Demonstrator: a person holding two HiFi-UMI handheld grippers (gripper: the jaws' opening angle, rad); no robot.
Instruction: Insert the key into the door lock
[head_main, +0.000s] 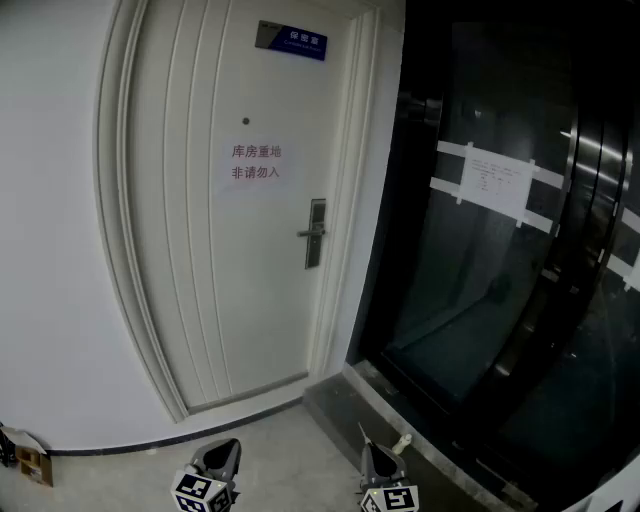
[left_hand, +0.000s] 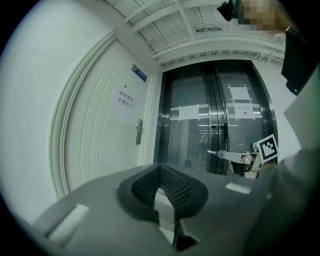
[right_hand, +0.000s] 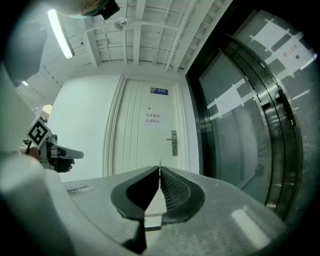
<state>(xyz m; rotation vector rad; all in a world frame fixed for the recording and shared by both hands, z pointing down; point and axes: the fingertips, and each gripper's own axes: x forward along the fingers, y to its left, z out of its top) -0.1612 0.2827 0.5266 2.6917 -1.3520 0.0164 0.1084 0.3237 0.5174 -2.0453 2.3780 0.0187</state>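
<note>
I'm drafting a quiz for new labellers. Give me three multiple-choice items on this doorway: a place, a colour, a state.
1. Where on the white door is the lock? A left edge; B right edge; C top.
2. The sign at the door's top is: A blue; B green; C yellow.
3. The right gripper is: A wide open; B shut on a key; C out of view.
B: the lock sits by the right edge. A: the sign is blue. B: a key pokes from its closed jaws.

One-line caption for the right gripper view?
Right gripper, shut on the key, aimed level at the lock of the white door, not yet there.
</note>
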